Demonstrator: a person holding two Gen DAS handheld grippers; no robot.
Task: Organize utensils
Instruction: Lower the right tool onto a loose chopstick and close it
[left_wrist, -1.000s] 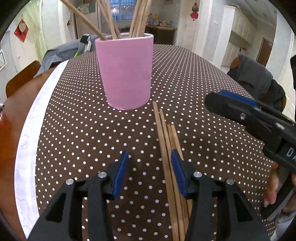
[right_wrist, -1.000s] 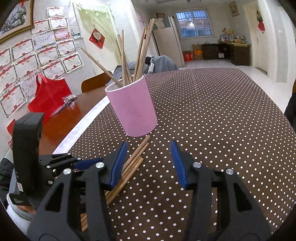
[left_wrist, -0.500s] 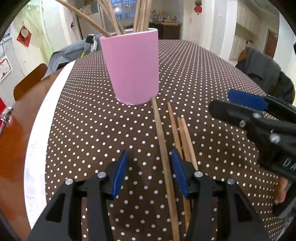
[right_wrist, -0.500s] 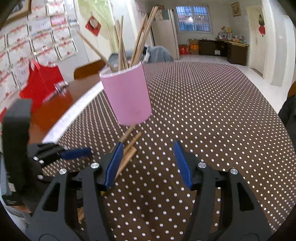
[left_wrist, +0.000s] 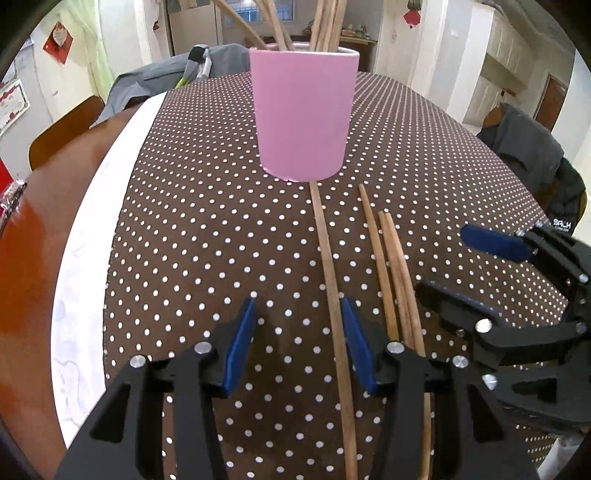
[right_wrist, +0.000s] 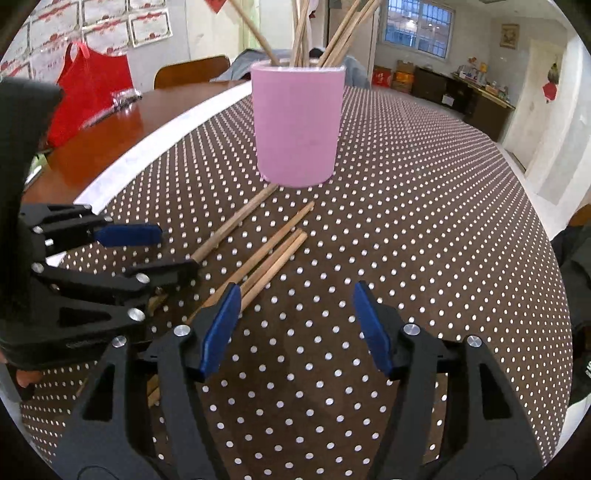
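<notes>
Four chopsticks (left_wrist: 373, 236) lie on the dotted cloth (left_wrist: 192, 229) before the pink cup (left_wrist: 303, 114). The left gripper (left_wrist: 299, 343) is spread, one chopstick between its pads. The right gripper (right_wrist: 295, 325) has just been opening, nothing inside.

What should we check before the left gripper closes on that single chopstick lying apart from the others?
1. Left gripper open: ok.
2. Single wooden chopstick between its pads: ok, near the right pad.
3. Three other loose wooden chopsticks outside the jaws: ok.
4. Right gripper, jaws just opening, empty: ok.
5. Pink cylindrical cup upright on the dotted brown tablecloth: ok.
6. Chopstick tip clear of cup base: cannot tell.
</notes>
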